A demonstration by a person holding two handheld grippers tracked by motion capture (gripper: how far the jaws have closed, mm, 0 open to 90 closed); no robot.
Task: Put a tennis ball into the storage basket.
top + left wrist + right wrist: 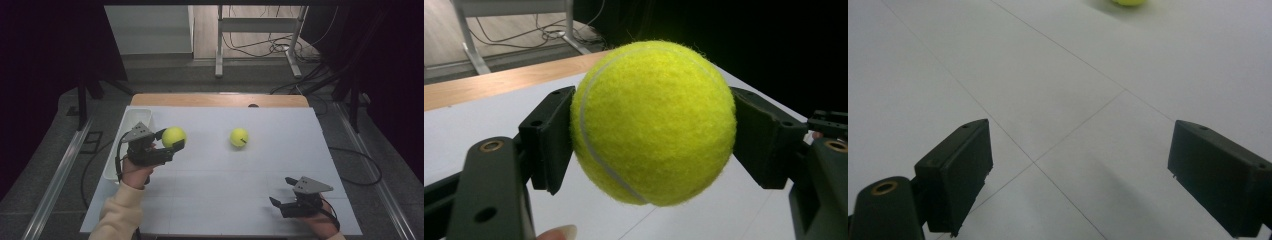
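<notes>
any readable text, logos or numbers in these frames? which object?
None readable.
Held tennis ball, clamped in the left gripper: bare felt and a seam, no print facing the camera.
Second tennis ball on the table: a small dark mark, too small to read.
White bin: no label visible.

Each black claw (170, 141) carries a grey three-cornered plate and trailing cable; the left arm wears a cream sleeve (120, 212).

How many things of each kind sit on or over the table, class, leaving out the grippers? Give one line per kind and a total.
Tennis balls: 2, one held, one loose
White bin: 1
Total: 3
</notes>
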